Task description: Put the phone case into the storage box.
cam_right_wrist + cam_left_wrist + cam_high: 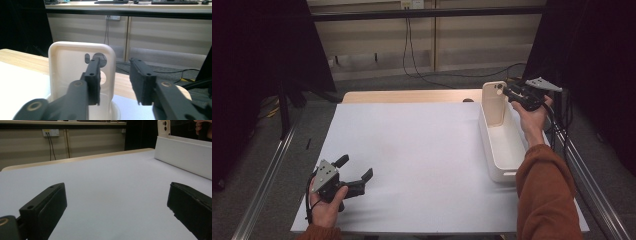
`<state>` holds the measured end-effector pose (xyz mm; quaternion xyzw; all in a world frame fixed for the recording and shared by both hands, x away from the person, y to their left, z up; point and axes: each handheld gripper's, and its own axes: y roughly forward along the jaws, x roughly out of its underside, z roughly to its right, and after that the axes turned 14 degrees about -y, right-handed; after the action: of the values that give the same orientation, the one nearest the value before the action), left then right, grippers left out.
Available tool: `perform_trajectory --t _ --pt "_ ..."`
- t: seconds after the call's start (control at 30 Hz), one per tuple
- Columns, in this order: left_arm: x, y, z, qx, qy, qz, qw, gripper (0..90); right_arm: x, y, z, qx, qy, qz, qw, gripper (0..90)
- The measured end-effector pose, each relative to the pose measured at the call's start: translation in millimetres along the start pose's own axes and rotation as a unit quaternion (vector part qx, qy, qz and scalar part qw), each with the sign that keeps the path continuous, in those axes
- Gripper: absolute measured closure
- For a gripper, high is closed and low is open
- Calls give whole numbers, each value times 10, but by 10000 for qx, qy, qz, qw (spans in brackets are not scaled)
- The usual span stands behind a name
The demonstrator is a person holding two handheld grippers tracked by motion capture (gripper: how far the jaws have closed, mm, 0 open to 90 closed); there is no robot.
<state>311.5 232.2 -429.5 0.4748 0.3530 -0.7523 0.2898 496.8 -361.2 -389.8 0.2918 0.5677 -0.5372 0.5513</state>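
A: Right gripper (114,82) jaws stand apart, beside the phone case (494,102) standing in the white bin's (499,167) far end.
B: Back away straight; don't tip it. Left gripper (357,172) is spread, idle on the desk (412,150).

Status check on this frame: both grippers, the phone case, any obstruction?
Left gripper open, low over the table. Right gripper open beside phone case, which stands upright in the white bin. Nothing blocking.

No text, label, brand, number or sign can be read anywhere in these views.
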Motion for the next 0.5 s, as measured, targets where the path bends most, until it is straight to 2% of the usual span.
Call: perform_trajectory --t 0.17,0.27,0.5 --pt "0 2 5 -10 10 0 10000 26 -16 -31 -2 21 -4 -20 10000 505" --pt "-2 4 4 -19 19 -13 10000 26 -32 -49 -11 30 12 -73 10000 371" --pt "-7 39 5 -18 -28 8 10000 26 -47 -74 -22 8 64 -184 9998 161"
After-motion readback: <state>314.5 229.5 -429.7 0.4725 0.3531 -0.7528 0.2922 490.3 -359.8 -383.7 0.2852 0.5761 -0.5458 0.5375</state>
